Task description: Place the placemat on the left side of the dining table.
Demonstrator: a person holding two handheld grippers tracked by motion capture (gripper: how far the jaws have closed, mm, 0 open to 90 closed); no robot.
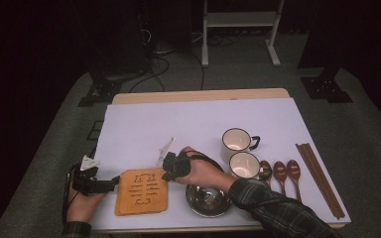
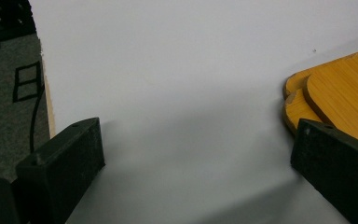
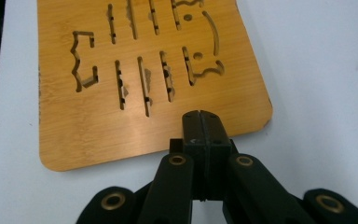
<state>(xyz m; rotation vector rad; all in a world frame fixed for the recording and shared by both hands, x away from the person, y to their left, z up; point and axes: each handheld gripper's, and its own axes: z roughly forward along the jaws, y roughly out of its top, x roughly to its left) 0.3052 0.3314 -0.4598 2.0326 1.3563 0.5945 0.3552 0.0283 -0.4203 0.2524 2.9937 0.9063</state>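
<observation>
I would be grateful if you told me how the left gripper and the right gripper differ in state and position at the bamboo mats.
The left gripper has its jaws spread wide, while the right gripper has its jaws pressed together with nothing visible between them. The left gripper sits at the left edge of the bamboo mats, one jaw beside the stacked corners; the right gripper's closed tip is over the top mat near its other edge. Both are black two-jaw tools held low over the white table cover.

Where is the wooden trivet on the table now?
In the high view, the wooden trivet lies at the table's near edge, left of the steel bowl, between the two grippers.
</observation>
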